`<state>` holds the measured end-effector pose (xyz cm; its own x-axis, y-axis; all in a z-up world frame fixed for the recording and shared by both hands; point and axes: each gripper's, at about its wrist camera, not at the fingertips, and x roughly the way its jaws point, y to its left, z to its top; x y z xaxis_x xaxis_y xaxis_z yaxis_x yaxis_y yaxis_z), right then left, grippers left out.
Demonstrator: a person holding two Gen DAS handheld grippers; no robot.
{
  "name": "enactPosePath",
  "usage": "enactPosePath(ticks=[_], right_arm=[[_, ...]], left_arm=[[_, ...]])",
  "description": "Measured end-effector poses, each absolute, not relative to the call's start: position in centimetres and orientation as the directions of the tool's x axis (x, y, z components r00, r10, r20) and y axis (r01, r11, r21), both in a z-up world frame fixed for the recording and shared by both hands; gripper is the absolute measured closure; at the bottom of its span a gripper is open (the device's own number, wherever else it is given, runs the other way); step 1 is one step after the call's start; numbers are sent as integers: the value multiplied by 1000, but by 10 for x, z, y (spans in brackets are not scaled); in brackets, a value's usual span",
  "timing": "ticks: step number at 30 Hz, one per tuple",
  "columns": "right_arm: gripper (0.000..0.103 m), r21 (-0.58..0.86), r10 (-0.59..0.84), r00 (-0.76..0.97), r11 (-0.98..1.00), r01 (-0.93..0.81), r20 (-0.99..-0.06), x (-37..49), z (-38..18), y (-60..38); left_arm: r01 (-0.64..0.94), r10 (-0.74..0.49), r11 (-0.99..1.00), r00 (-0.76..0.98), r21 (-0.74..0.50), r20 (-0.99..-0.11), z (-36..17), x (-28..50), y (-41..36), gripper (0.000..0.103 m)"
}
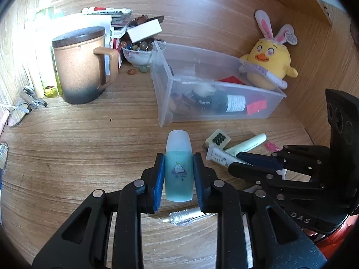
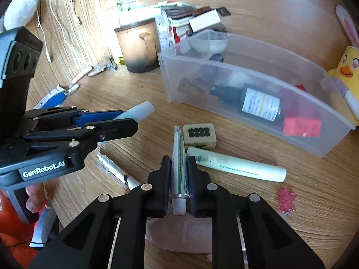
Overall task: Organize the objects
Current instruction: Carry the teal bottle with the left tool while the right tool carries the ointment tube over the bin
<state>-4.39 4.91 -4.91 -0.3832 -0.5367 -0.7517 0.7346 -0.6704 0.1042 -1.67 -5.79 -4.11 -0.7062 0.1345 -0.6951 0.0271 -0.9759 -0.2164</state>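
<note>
We held the left gripper (image 1: 178, 157) with its blue-padded jaws pinching a small turquoise plastic bottle with a frosted cap (image 1: 178, 168), lifted just in front of the clear plastic storage bin (image 1: 215, 114). Beneath it a clear syringe-like tube (image 1: 184, 217) lay on the wooden desk (image 1: 89, 145).

Our right gripper (image 2: 179, 159) had its black jaws pressed together on a thin white ointment tube with green print (image 2: 178, 170), its cap toward the camera and its crimped end pointing toward the bin. Touching that tube's far end, an ivory mahjong tile with black dots (image 2: 200, 136) sat between it and the bin. A pale green cylindrical tube (image 2: 237, 167) lay just beside the tile, nearer us than the bin. A pink crystal trinket (image 2: 286, 200) rested farther from the bin.

Inside the bin lay a dark glass bottle with a white label (image 2: 258, 105) and a red box (image 2: 301, 126). Left of the bin stood a lidded brown ceramic mug (image 1: 80, 67); behind its right end sat a yellow plush chick with rabbit ears (image 1: 269, 60).
</note>
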Motion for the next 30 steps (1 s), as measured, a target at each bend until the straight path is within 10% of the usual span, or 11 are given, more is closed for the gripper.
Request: enactPosePath(ticks=[30], right_arm=[[95, 196, -620, -506, -727, 658, -600, -71, 11, 118]], left_arm=[[-25, 158, -973, -795, -228, -586, 10, -35, -37, 79]])
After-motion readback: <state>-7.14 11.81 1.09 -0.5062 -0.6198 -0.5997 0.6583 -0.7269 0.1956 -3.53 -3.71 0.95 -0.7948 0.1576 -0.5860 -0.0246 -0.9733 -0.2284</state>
